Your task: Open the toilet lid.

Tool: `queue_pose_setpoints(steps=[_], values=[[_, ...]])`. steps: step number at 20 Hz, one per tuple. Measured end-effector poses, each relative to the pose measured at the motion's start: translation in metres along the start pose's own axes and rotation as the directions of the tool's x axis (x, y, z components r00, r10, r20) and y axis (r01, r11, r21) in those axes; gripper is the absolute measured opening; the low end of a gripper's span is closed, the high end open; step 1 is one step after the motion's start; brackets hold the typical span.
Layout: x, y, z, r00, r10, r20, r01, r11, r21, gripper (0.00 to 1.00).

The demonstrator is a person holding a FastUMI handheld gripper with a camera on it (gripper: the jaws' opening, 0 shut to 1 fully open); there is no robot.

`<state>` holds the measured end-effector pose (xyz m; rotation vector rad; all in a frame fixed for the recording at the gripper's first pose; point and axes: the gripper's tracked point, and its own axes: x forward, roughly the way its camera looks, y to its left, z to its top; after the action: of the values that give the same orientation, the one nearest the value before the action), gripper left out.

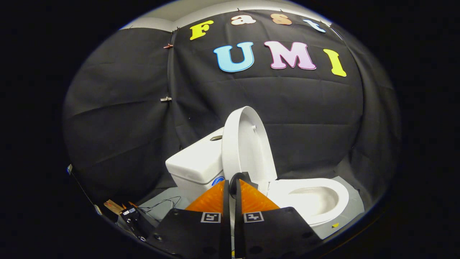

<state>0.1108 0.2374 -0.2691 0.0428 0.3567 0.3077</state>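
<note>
Toilet lid [245, 147] stands raised, just beyond the fingertips at the frame's centre. Nearest, at the bottom centre, the gripper [231, 187] has its orange fingers [212, 199] drawn almost together, a thin gap between them, grasping nothing. Lower left lie loose cables [160, 205]. Lower right sits the open white bowl [312, 199]. Behind the lid, left of centre, is the tank [196, 162].

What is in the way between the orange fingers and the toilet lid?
Nothing visible. The gripper has its orange fingers nearly closed just below the toilet lid, which already stands upright against the tank, with the bowl uncovered.
</note>
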Motion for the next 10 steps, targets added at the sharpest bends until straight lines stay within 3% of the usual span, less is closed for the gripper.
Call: queue_pose_setpoints(steps=[10], values=[[0.0035, 0.0058, -0.0021, 1.0, 0.012, -0.008, -0.012, 1.0, 0.006, 0.09]])
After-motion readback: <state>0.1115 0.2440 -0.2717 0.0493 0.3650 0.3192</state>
